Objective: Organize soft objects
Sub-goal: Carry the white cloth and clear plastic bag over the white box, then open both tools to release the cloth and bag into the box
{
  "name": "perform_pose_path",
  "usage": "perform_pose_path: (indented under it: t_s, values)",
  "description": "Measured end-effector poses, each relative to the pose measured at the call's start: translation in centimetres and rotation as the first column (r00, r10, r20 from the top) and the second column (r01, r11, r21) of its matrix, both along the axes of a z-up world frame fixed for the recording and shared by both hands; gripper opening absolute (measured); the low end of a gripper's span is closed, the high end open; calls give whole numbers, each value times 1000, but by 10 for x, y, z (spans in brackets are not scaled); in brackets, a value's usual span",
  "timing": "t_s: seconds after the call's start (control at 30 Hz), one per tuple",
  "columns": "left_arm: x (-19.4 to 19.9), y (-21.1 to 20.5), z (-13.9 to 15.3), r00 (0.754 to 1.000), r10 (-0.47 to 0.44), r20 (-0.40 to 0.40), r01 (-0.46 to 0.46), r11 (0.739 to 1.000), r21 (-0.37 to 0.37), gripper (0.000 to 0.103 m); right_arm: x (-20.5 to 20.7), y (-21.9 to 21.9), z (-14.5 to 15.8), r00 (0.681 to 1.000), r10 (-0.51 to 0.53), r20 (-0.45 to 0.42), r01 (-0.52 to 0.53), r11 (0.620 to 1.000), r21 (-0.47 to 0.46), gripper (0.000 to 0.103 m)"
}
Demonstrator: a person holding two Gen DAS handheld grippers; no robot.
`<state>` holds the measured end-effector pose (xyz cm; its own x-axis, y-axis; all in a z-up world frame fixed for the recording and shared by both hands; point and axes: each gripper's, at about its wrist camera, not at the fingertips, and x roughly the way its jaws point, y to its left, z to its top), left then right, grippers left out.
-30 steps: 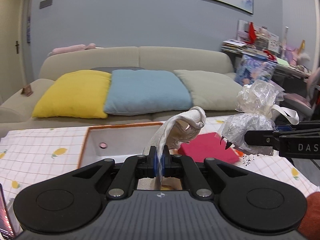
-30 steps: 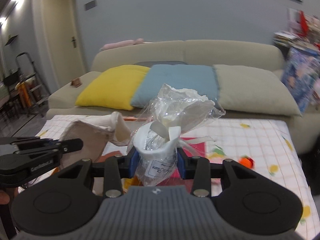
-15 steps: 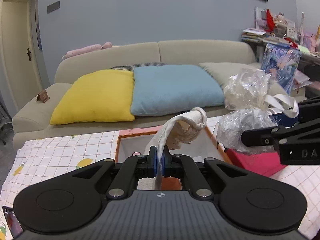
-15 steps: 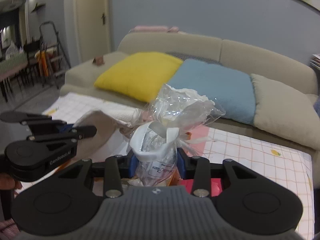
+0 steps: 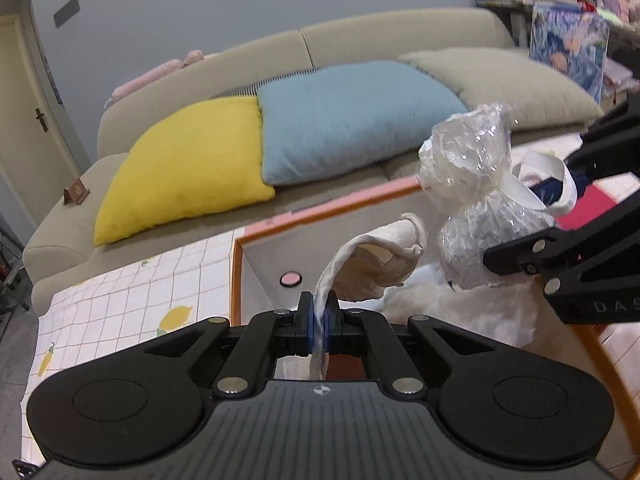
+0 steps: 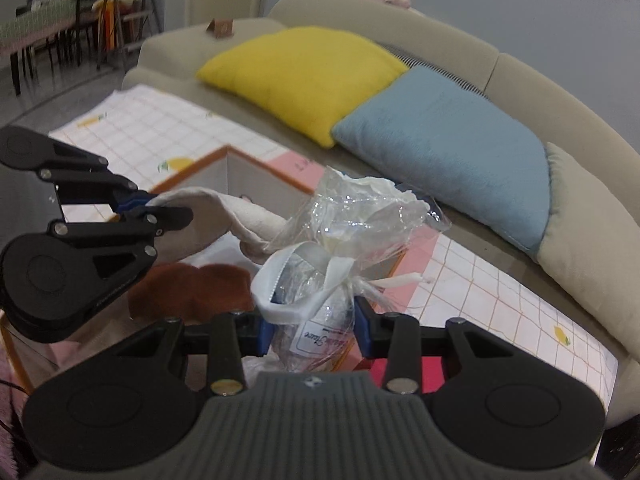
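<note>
From the left wrist we see our left gripper clenched on a thin edge of the cloth, which arches up and forward over the box. The box sits on the checked tablecloth, its orange rim open toward us; white fluff already lies inside, so we judge some items stowed. To the right, our right gripper holds the bag — clear wrap tied with a white ribbon — above the box's right half. Neither thing is set down yet.

From the right wrist, our right gripper grips the bag at its lower body, the pads pressed to both sides. The left gripper shows at left, the cloth trailing toward the bag and seemingly touching it. Below, a brown piece rests in the box. Both loads hang close together — releasing one may snag the other. Sofa and cushions stand well behind.
</note>
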<state>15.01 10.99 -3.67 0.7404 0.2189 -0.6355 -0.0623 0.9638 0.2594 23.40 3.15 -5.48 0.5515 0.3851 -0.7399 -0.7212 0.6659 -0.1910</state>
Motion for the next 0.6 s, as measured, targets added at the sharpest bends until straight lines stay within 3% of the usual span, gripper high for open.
perform_pose_path:
  t_s: [0.13,0.33,0.5,0.6]
  values:
    - [8,-2,-13,999,7,-47,-5,999,45,5,12,14,-15,999,17,-35,-18,999,-39,39]
    - [15,1,-25,994,32,-102,-29,999,27,6,22,32,-34,998,25,-50,-30,994,-101,40]
    - [16,5,-26,993,40,-107,-39,999,14,16,25,36,-42,998,24,-53,-31,991,-130,45]
    - [13,6,-24,994,33,-100,-33,999,9,31,26,33,-40,998,17,-52,-24,993,-120,49]
